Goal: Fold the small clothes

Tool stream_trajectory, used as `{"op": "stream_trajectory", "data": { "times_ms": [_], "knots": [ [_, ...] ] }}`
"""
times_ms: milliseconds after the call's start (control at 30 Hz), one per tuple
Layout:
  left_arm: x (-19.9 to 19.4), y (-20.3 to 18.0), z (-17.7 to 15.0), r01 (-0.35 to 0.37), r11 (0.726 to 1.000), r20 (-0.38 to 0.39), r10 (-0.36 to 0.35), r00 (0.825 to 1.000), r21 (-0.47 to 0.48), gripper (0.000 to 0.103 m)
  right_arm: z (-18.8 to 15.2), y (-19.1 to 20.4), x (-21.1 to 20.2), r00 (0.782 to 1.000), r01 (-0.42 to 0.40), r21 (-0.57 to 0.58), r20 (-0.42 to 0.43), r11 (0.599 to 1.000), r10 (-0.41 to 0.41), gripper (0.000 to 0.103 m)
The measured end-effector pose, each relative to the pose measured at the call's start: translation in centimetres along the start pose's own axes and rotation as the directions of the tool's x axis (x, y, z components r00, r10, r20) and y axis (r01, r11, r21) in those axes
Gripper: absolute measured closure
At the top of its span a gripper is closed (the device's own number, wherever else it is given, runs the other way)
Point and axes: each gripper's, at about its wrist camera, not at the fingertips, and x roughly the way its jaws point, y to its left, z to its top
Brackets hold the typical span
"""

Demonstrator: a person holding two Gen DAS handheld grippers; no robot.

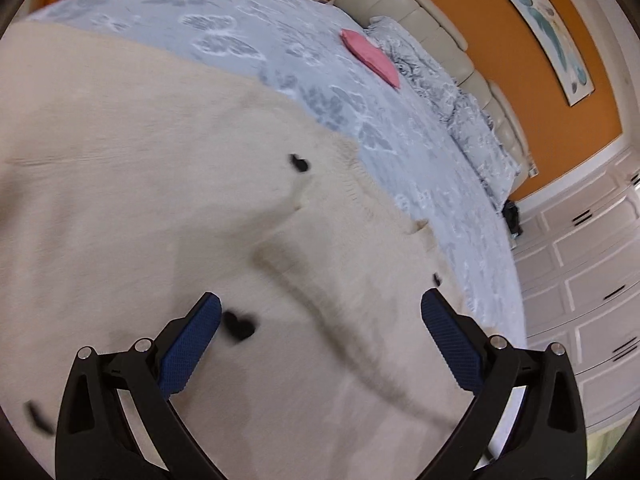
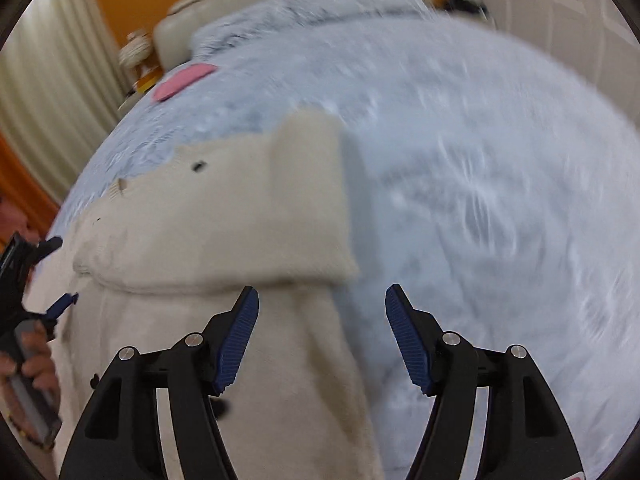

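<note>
A cream knitted cardigan (image 1: 160, 208) with black heart-shaped buttons lies spread on the pale blue patterned bedspread (image 1: 312, 60). My left gripper (image 1: 320, 308) hovers over the cardigan's front, jaws wide apart with nothing between them; one black button (image 1: 239, 325) sits beside its left fingertip. In the right wrist view the cardigan (image 2: 224, 216) has a sleeve folded across its body. My right gripper (image 2: 322, 300) stands open above the garment's right edge, nothing between its pads. The left gripper (image 2: 52, 276) shows at the far left, held in a hand.
A folded pink cloth (image 1: 372, 56) rests farther up the bed, near a crumpled blue duvet (image 1: 432, 80) and a cream padded headboard (image 1: 420, 12). White wardrobe doors (image 1: 588, 280) stand to the right; the wall is orange.
</note>
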Motion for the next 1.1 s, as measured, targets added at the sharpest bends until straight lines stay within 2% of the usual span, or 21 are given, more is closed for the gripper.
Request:
{"op": "stream_trajectory", "data": {
  "times_ms": [33,100,133,167,200,233,267,300,333,367,400,467,533,567,667,767,833,933,1000,1067,1100],
  "knots": [
    [0.7,-0.2,0.1,0.008,1.000,0.005,-0.008,1.000,-0.003,0.007,0.1,-0.3,1.0,1.000,0.000,0.011,-0.016,1.000,0.001,0.038],
    [2.1,-1.0,-0.1,0.005,0.999,-0.007,-0.005,1.000,0.035,0.026,0.3,0.1,3.0,0.999,-0.003,-0.003,-0.034,1.000,0.003,0.038],
    [2.6,-1.4,-0.3,0.000,0.998,-0.020,0.001,1.000,0.069,0.046,0.5,0.2,3.2,1.000,-0.006,-0.017,-0.026,1.000,0.005,0.038],
    [3.0,-1.8,-0.4,-0.009,0.995,-0.025,0.011,1.000,0.100,0.061,0.7,0.7,3.6,1.000,-0.008,-0.030,-0.013,1.000,0.007,0.038],
    [3.3,-2.0,-0.6,-0.010,0.993,-0.022,0.013,1.000,0.116,0.069,1.1,1.1,4.2,1.000,-0.009,-0.040,-0.004,0.999,0.009,0.038],
    [3.4,-1.8,-0.5,-0.005,0.993,-0.018,0.007,1.000,0.114,0.087,1.4,1.4,4.7,1.000,-0.012,-0.042,-0.004,0.999,0.011,0.038],
    [3.4,-1.7,-0.4,0.008,0.994,-0.019,-0.006,1.000,0.107,0.093,1.5,2.0,5.6,1.000,-0.015,-0.044,-0.006,0.999,0.015,0.039],
    [2.9,-1.7,-0.2,0.017,0.995,-0.003,-0.017,1.000,0.096,0.093,1.7,2.2,6.0,1.000,-0.020,-0.044,-0.004,0.999,0.020,0.042],
    [2.4,-1.6,0.1,0.021,0.996,0.019,-0.023,1.000,0.090,0.094,1.7,2.2,6.1,0.999,-0.035,-0.044,0.006,0.998,0.035,0.056],
    [1.6,-1.7,0.3,0.030,0.996,0.043,-0.034,0.998,0.089,0.094,2.1,2.4,5.7,0.998,-0.058,-0.038,0.018,0.998,0.059,0.079],
    [0.5,-1.8,0.8,0.041,0.995,0.079,-0.048,0.996,0.087,0.094,2.2,2.4,5.2,0.997,-0.070,-0.033,0.032,0.997,0.071,0.087],
    [-1.7,-1.6,1.8,0.049,0.996,0.155,-0.060,0.986,0.075,0.094,2.7,2.4,3.5,0.988,-0.115,-0.022,0.096,0.993,0.117,0.089],
    [-3.5,-0.8,2.8,0.027,0.998,0.213,-0.040,0.976,0.060,0.094,2.9,2.9,2.9,0.985,-0.117,-0.038,0.121,0.992,0.120,0.089],
    [-3.6,-0.2,3.2,0.020,0.998,0.211,-0.031,0.977,0.054,0.094,2.8,3.1,3.5,0.989,-0.097,-0.053,0.106,0.994,0.102,0.089],
    [-1.6,2.1,3.0,-0.037,0.999,0.124,0.033,0.992,0.029,0.094,1.8,2.9,6.9,1.000,-0.031,-0.065,0.000,0.997,0.031,0.088],
    [0.3,3.2,1.8,-0.105,0.994,0.073,0.104,0.992,0.005,0.093,2.3,3.2,6.3,0.999,-0.028,-0.066,0.027,0.997,0.029,0.086],
    [0.5,3.4,1.7,-0.110,0.994,0.069,0.110,0.992,-0.004,0.092,2.9,3.7,6.3,0.999,-0.026,-0.062,0.045,0.998,0.029,0.083],
    [0.4,3.4,1.6,-0.113,0.994,0.070,0.113,0.991,0.000,0.092,2.8,3.0,6.8,0.999,-0.024,-0.013,0.046,1.000,0.024,0.090],
    [0.2,3.7,1.6,-0.118,0.993,0.063,0.118,0.991,-0.001,0.091,3.0,2.5,5.1,0.995,-0.048,0.035,0.090,0.998,0.044,0.091],
    [0.3,3.7,1.5,-0.120,0.993,0.058,0.120,0.991,-0.003,0.091,2.9,2.2,4.0,0.992,-0.042,0.030,0.121,0.999,0.038,0.091],
    [0.2,3.7,1.2,-0.124,0.992,0.057,0.123,0.991,0.002,0.090,2.7,1.9,5.0,0.996,-0.005,0.016,0.086,1.000,0.004,0.091]
  ]
}}
